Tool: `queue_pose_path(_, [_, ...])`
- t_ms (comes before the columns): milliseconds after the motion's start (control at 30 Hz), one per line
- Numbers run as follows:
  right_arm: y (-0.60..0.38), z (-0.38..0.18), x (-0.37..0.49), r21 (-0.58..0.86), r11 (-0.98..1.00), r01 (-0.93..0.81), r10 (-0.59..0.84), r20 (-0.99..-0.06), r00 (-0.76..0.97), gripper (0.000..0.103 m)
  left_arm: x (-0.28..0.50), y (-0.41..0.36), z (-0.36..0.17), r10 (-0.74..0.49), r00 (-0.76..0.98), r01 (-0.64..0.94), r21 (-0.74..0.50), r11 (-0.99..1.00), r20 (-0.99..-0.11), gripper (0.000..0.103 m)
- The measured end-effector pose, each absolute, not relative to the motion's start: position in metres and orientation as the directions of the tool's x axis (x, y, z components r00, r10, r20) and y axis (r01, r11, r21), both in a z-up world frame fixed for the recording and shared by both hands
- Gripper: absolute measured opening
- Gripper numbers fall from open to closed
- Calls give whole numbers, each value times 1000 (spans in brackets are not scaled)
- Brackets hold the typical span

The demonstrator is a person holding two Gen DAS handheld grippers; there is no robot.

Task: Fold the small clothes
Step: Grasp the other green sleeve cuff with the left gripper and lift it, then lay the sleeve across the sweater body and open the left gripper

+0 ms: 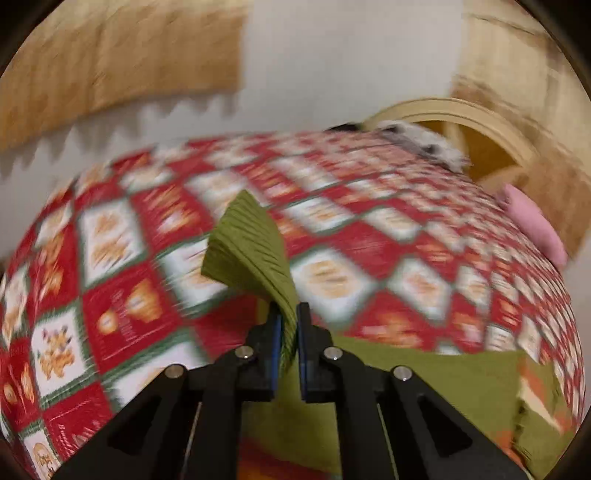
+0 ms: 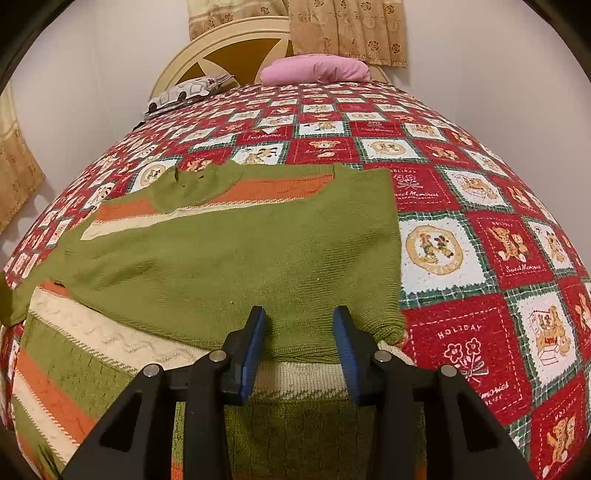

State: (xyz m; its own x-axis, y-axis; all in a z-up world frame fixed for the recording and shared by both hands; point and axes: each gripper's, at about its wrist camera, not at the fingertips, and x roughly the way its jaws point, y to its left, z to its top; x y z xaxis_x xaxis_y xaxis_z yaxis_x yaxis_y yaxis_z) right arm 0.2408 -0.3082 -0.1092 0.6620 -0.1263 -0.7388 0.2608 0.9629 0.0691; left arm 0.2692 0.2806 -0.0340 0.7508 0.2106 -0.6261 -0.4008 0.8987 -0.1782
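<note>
A green knit sweater (image 2: 240, 251) with orange and cream stripes lies on the red patchwork bedspread (image 2: 480, 258), one green part folded across its body. My right gripper (image 2: 300, 317) hangs just over the near edge of that folded part, its blue pads (image 2: 255, 343) apart and nothing pinched between them. In the blurred left wrist view my left gripper (image 1: 290, 314) is shut on a ribbed green end of the sweater (image 1: 251, 251), which stands up from the jaws above the bedspread (image 1: 110, 295). More of the sweater (image 1: 443, 384) lies below and to the right.
A pink pillow (image 2: 317, 68) and a white patterned pillow (image 2: 188, 92) sit at the head of the bed by the cream headboard (image 2: 221, 48). Tan curtains (image 2: 347, 29) hang behind. White walls border the bed on both sides.
</note>
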Motion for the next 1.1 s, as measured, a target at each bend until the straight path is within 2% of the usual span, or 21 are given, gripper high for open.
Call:
queue_pose_path(167, [-309, -109, 241, 72, 963, 260, -124, -738, 663, 40, 261, 153, 7, 49, 848, -126, -111, 986, -528, 8])
queue_pose_path(267, [-309, -109, 241, 79, 963, 259, -119, -737, 666, 40, 255, 86, 11, -59, 849, 13, -91, 996, -525, 8])
queue_pose_path(433, [-310, -109, 240, 98, 961, 257, -105, -732, 673, 40, 242, -10, -14, -182, 797, 189, -48, 981, -576, 8])
queue_pose_path(533, [-310, -109, 240, 100, 961, 256, -103, -731, 674, 40, 239, -46, -35, -191, 766, 243, 2, 970, -613, 8])
queue_pose_path(800, [-311, -110, 240, 124, 962, 243, -79, -726, 684, 45, 244, -66, -66, -181, 668, 257, -5, 967, -721, 10])
queue_pose_path(867, [-311, -110, 240, 123, 962, 243, -80, -726, 683, 45, 244, -67, -70, -167, 649, 256, 7, 967, -743, 19])
queue_pose_path(933, [-311, -110, 241, 119, 963, 242, -82, -727, 682, 45, 247, -68, -74, -177, 622, 267, -5, 964, -763, 45])
queue_pose_path(967, [-310, -110, 240, 118, 963, 242, -82, -727, 682, 46, 244, -65, -73, -190, 620, 273, -17, 962, -761, 49])
queue_pose_path(1033, [-310, -111, 240, 116, 964, 241, -83, -727, 681, 46, 237, -53, -68, -181, 635, 263, -10, 965, -751, 67])
queue_pose_path(1100, [-310, -111, 240, 116, 964, 241, -83, -727, 681, 46, 226, -30, -62, -156, 661, 226, -3, 974, -734, 77])
